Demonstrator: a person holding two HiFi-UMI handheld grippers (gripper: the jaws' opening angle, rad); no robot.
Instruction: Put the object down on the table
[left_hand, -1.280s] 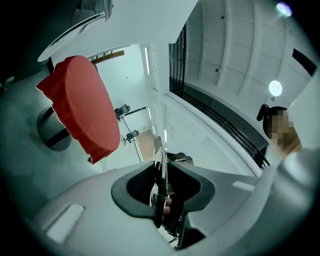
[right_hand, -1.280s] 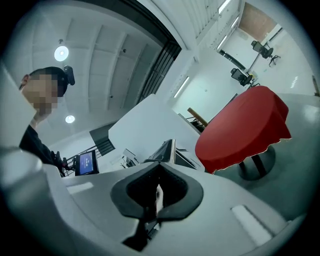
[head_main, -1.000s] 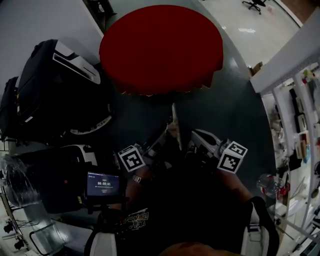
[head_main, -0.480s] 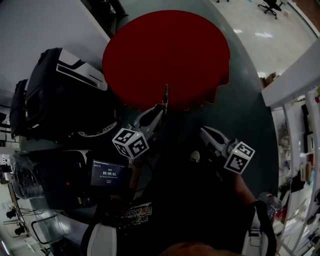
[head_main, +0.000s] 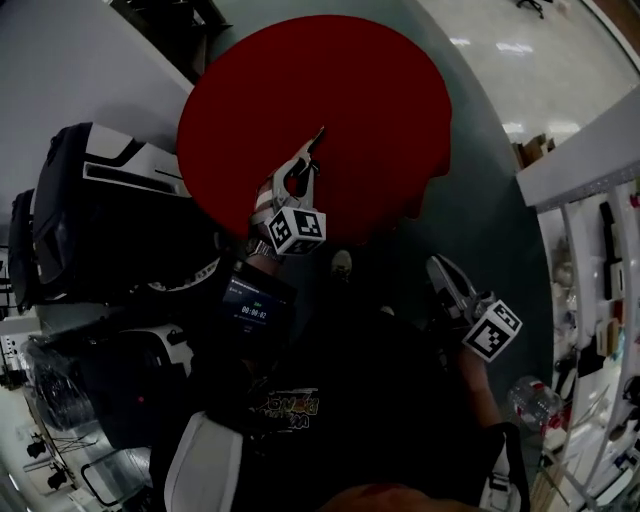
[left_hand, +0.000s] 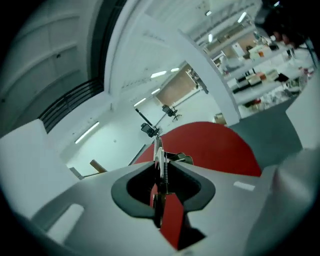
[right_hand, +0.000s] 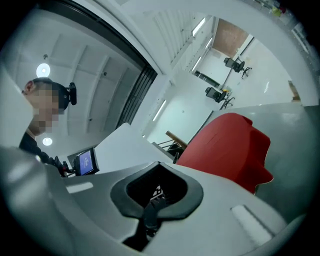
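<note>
While the left tongs (head_main: 303, 168) hang over the near-left part of the round table in its dark red cloth (head_main: 385, 90), they are pinching a slim metal tool with a coil spring and a red lower part (left_hand: 159, 159), seen edge-on between the pads. Its thin dark tip points toward the table centre. The tool looks clear of the cloth, but contact cannot be confirmed from the head view. Right tongs (right_hand: 150, 212): pressed together, nothing between them, held off the table beyond its near edge, at the person's right.

Handling, judged: stiff, light, narrow. The bare metal faces are likely slick, so it may pivot in the pads if tilted. The spring suggests two sprung limbs, so grip across the flat faces near the spring, as now, not at the tip. The pointed end could snag the cloth; lay it flat.

Versus earlier frames: one second ago both tongs were low by the body, short of the table. Half a second ago the tool tip only reached the near edge. Now the left tongs are well in over the cloth. The right tongs have stayed off the table.
</note>
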